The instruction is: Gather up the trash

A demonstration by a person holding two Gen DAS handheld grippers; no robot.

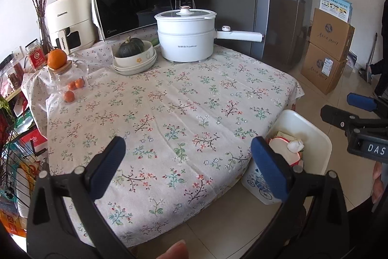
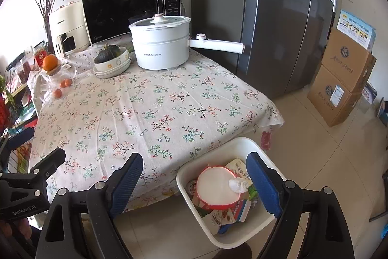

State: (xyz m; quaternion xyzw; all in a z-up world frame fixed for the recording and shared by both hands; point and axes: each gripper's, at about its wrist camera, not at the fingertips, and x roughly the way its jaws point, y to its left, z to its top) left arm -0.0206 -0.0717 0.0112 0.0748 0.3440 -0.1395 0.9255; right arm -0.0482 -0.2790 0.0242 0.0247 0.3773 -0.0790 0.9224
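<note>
the right tool [image 2: 194, 183], black-framed with blue pads, is spread wide and pinches nothing; it hangs just above and a little short of the white rectangular plastic bin [image 2: 252, 145] that stands on the tiled floor [image 2: 303, 137] touching or just beside the worktop's near right corner. the trash lies directly ahead of and below this tool: a round white bowl lid with a red rim [image 2: 217, 188], a crumpled white tissue [image 2: 238, 185] resting on it, and flat printed wrappers [image 2: 228, 215] packed under and around them. the bin's long axis runs away from the tool toward the upper left.

the left tool [image 1: 189, 162] is also spread and carrying nothing, pointing over the near edge of the flower-print cloth on the worktop [image 1: 169, 101], with the bin off to its right. the right hand is plainly the nearer one to the bin.

the near and middle cloth shows no loose rubbish, so by my judgement the collecting is nearly or fully done. further back stand stacked cream bowls holding a dark green squash [image 1: 131, 47], a white electric pot with a long handle [image 1: 186, 40], and a black microwave [image 1: 143, 4] against the wall.
</note>
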